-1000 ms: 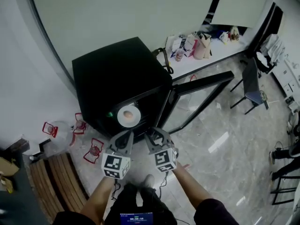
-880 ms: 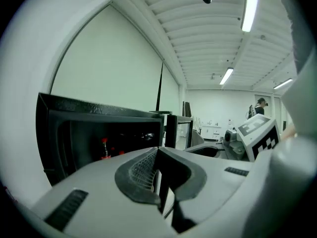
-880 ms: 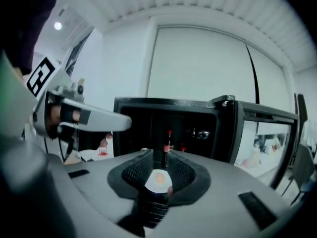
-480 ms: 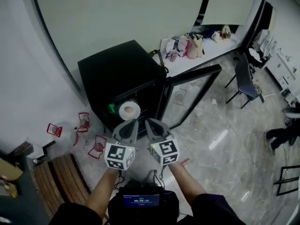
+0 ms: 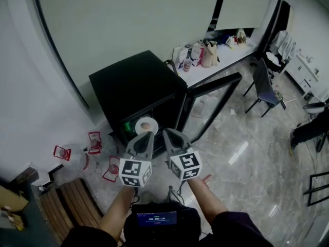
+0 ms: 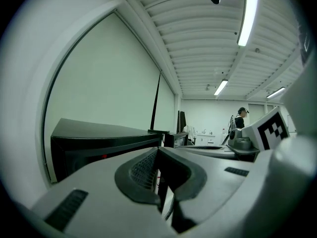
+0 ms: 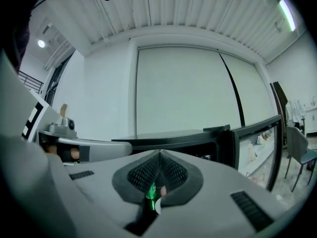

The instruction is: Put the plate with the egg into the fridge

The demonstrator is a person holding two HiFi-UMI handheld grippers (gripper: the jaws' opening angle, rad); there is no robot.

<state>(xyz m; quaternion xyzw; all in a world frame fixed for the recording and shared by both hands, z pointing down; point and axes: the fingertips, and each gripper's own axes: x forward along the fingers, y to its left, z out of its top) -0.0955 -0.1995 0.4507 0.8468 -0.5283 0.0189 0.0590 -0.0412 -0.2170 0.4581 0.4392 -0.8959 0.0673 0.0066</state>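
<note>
L gripper [image 5: 146, 137] & R gripper [image 5: 167, 134] fingers pressed together, empty, before open fridge [image 5: 134, 84], plate [image 5: 153, 121] w/ egg [image 5: 146, 127] inside

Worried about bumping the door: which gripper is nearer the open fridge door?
The right gripper: the fridge door stands open on its side, while the left gripper is farther away, in front of the plate.

The black fridge [image 5: 136, 84] stands upright with its glass door [image 5: 213, 104] swung wide open toward 3 o'clock. The round white plate [image 5: 140, 123] lies flat inside the front opening, at the cabinet's 6 o'clock side. The pale egg [image 5: 148, 126] rests at its middle.
</note>
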